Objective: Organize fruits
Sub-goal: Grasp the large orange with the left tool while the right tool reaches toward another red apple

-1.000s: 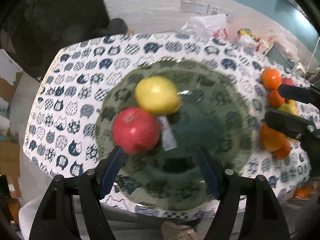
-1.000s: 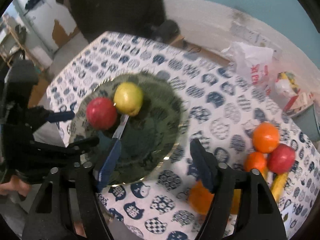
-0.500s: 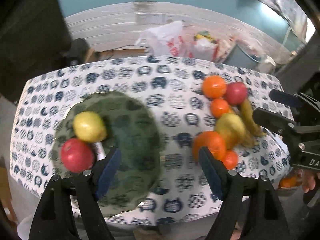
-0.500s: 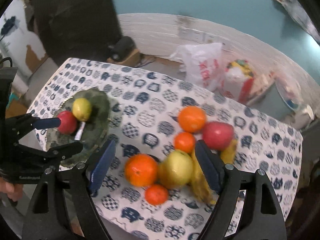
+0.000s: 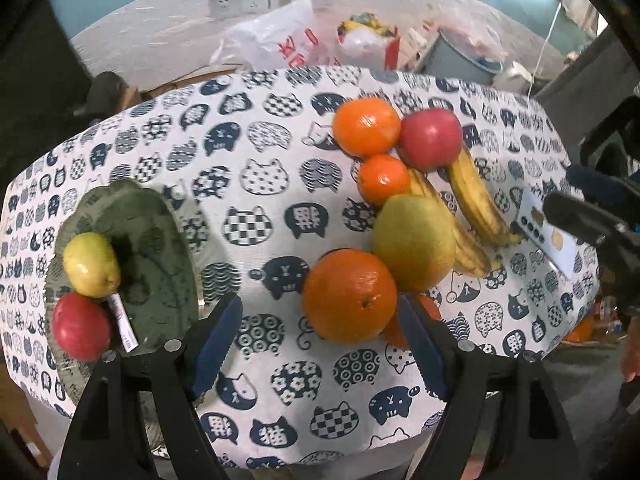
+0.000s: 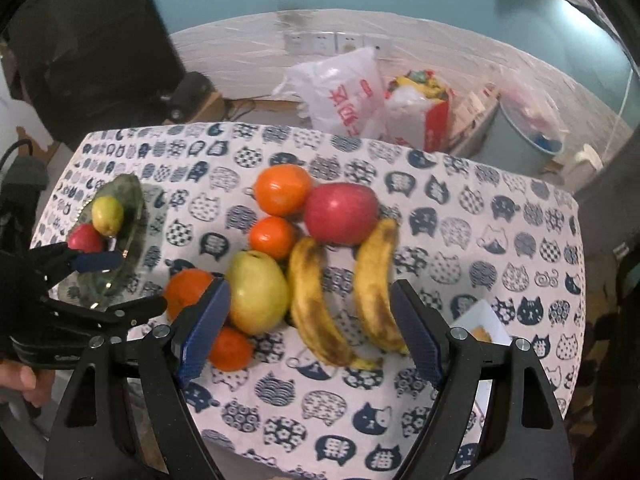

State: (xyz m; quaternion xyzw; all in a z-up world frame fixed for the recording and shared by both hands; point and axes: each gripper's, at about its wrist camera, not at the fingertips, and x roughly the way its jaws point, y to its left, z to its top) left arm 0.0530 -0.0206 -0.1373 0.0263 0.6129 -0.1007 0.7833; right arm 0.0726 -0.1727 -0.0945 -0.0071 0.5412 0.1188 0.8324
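Note:
A green glass plate (image 5: 156, 248) at the table's left holds a yellow pear (image 5: 91, 265) and a red apple (image 5: 80, 327). On the cloth to its right lies a pile: a big orange (image 5: 349, 295), a yellow-green pear (image 5: 414, 242), two smaller oranges (image 5: 366, 126), a red apple (image 5: 430, 139) and two bananas (image 5: 476, 196). My left gripper (image 5: 320, 346) is open and empty, just in front of the big orange. My right gripper (image 6: 310, 326) is open and empty, with the pear (image 6: 258, 290) and bananas (image 6: 316, 300) between its fingers' line.
The table wears a white cloth with cat faces (image 5: 260, 176). A white card (image 5: 548, 236) lies at its right edge. Behind the table are plastic bags (image 6: 348, 96) and a grey bin (image 6: 532, 128). A black monitor (image 6: 88, 36) stands at back left.
Both grippers have swung right, from over the green plate to the fruit pile. The plate has slid to the left of both views. Both stay open and empty.

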